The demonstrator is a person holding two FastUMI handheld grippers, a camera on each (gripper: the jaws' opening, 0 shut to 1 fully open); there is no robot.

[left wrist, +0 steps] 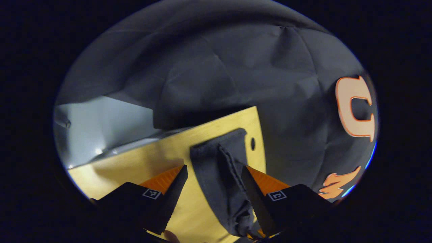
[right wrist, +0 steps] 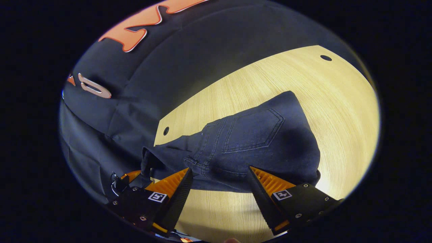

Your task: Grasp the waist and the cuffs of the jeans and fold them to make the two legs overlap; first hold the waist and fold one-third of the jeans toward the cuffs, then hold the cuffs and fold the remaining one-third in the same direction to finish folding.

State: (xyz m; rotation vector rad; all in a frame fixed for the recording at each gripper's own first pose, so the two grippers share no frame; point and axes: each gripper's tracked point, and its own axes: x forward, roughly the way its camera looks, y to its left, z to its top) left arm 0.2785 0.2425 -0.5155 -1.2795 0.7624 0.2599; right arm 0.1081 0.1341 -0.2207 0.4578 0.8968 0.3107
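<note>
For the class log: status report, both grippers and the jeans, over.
Left gripper open, jeans bunched between its fingers. Right gripper open at the waist edge. Jeans on the wooden table. Nothing in the way.

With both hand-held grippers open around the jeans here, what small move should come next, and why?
Probably close both. The right hand-held gripper stands open astride the waist edge of the jeans on the table, and the left hand-held gripper is open with bunched cloth between its fingers, so neither has a hold for folding yet.
</note>
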